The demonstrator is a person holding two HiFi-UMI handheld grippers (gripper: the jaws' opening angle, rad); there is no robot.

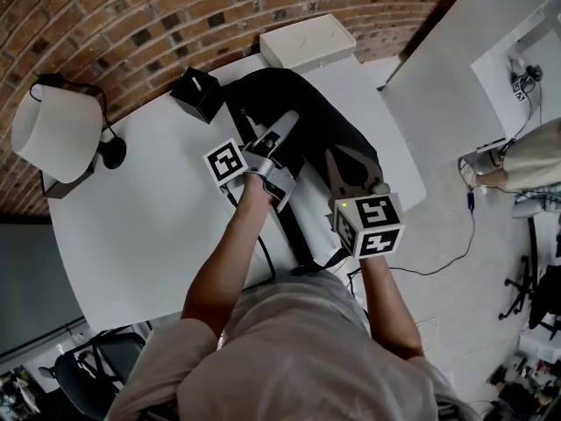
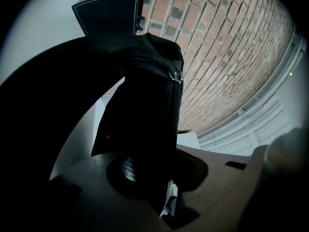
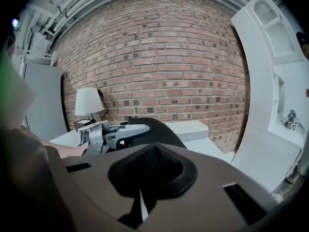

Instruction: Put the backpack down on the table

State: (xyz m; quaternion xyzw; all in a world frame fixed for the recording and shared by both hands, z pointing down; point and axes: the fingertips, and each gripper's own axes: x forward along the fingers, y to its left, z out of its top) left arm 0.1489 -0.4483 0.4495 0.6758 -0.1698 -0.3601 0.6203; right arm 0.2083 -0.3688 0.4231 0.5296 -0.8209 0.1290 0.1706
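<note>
The black backpack (image 1: 302, 112) lies over the far right part of the white table (image 1: 149, 226). My left gripper (image 1: 285, 128) reaches onto its middle from the near side. It is shut on a black strap of the backpack (image 2: 145, 95), which rises from the jaws (image 2: 154, 187). My right gripper (image 1: 351, 169) is shut at the backpack's near right edge, with dark mesh fabric (image 3: 152, 166) pinched in its jaws. In the right gripper view the left gripper (image 3: 111, 132) shows in front of the backpack's dark hump (image 3: 159, 129).
A lamp with a white shade (image 1: 53, 134) stands at the table's left end. A small black box (image 1: 197, 93) and a flat white box (image 1: 307, 40) sit by the brick wall. Cables run over the floor at the right, where a person (image 1: 530, 156) stands.
</note>
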